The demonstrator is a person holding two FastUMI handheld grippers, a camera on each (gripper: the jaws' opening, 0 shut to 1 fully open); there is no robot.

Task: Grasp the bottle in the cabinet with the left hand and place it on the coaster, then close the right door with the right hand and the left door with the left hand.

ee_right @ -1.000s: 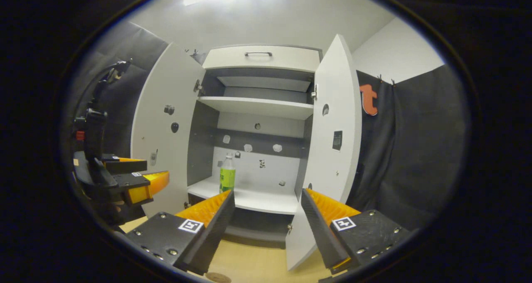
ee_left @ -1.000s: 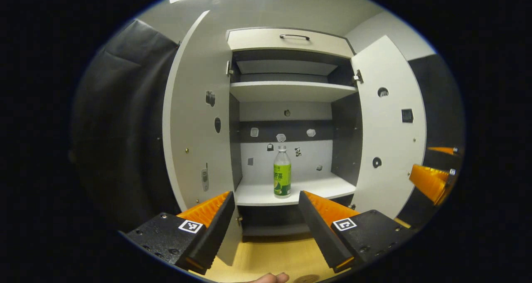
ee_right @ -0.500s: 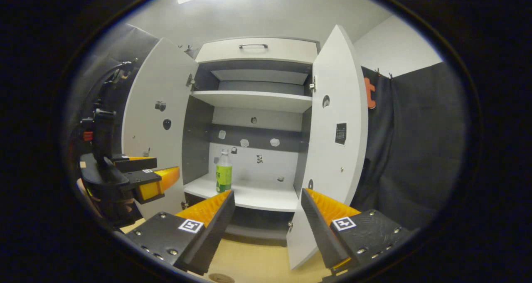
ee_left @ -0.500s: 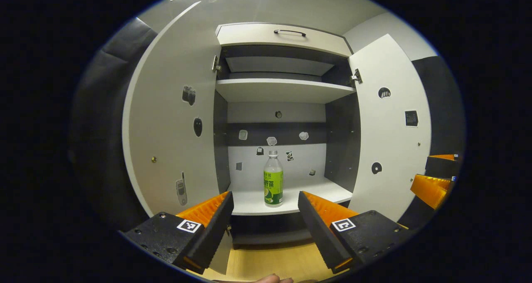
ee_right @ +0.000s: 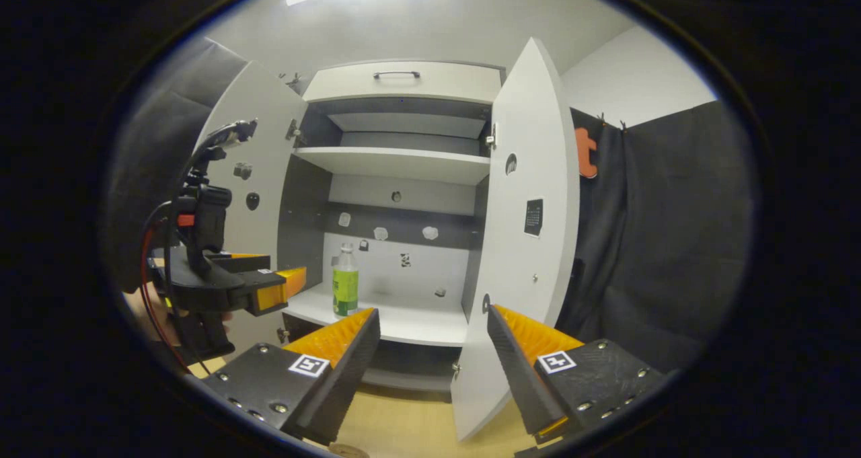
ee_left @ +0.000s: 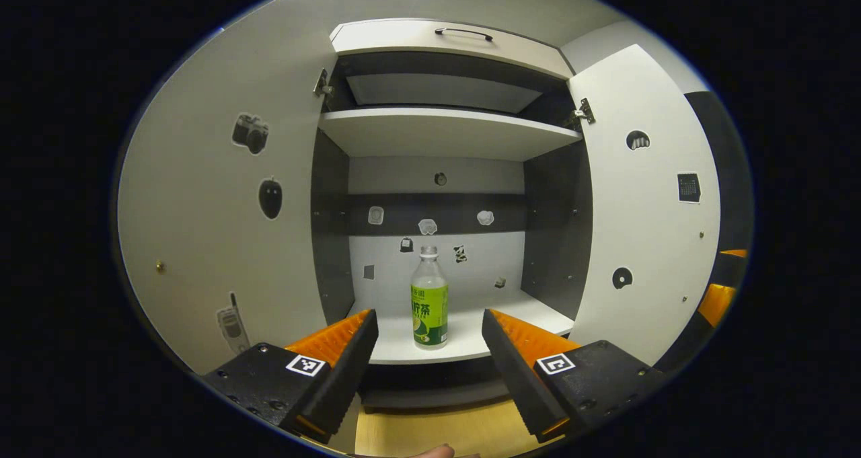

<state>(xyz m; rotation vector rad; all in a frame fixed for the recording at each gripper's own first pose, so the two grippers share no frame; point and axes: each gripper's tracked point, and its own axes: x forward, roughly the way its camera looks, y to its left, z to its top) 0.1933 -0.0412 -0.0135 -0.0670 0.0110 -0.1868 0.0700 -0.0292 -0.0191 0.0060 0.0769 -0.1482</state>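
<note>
In the left gripper view, the left door [ee_left: 222, 229] stood wide open, stickers on its inner face. The left gripper [ee_left: 427, 350] was spread wide, holding nothing, its fingers framing the bottle [ee_left: 429, 308], which stood upright near the front edge of the cabinet's lower shelf [ee_left: 525, 313], apart from both fingers. The right door [ee_left: 642, 216] was open too. In the right gripper view, the left gripper [ee_right: 286, 286] hovered just short of that shelf, and the right gripper [ee_right: 430, 357] was released, empty, beside the open right door [ee_right: 528, 243].
</note>
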